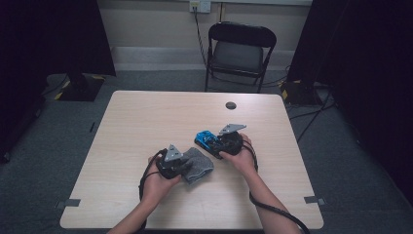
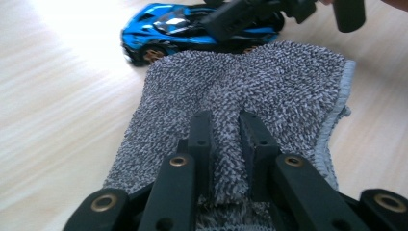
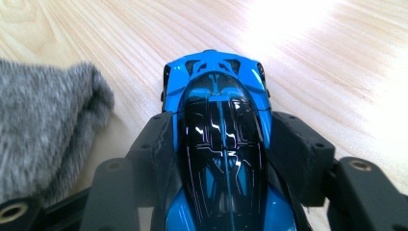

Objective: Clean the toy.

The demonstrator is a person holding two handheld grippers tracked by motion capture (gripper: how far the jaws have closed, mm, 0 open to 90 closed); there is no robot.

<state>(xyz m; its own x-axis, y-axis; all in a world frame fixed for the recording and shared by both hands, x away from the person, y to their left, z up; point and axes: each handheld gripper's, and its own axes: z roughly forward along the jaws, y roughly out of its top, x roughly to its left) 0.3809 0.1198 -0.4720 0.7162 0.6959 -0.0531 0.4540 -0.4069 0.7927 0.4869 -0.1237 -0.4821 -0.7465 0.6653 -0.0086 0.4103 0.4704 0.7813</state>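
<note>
Pale wood of the table (image 1: pixel 146 117) is seen under a grey cloth (image 2: pixel 269 91), a fold of which is clamped by the left gripper (image 2: pixel 226 144). Just beside it, a blue toy car (image 3: pixel 219 144) is flanked closely by the right gripper (image 3: pixel 221 149); a firm grasp cannot be told. Wiping seems not yet begun.

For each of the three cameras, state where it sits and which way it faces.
High view: above the table, looking down; both forearms, left tool, right tool.
Left gripper view: rides the left tool, pinching the grey cloth.
Right gripper view: rides the right tool, flanking the blue toy car.
Shared: car and cloth.
</note>
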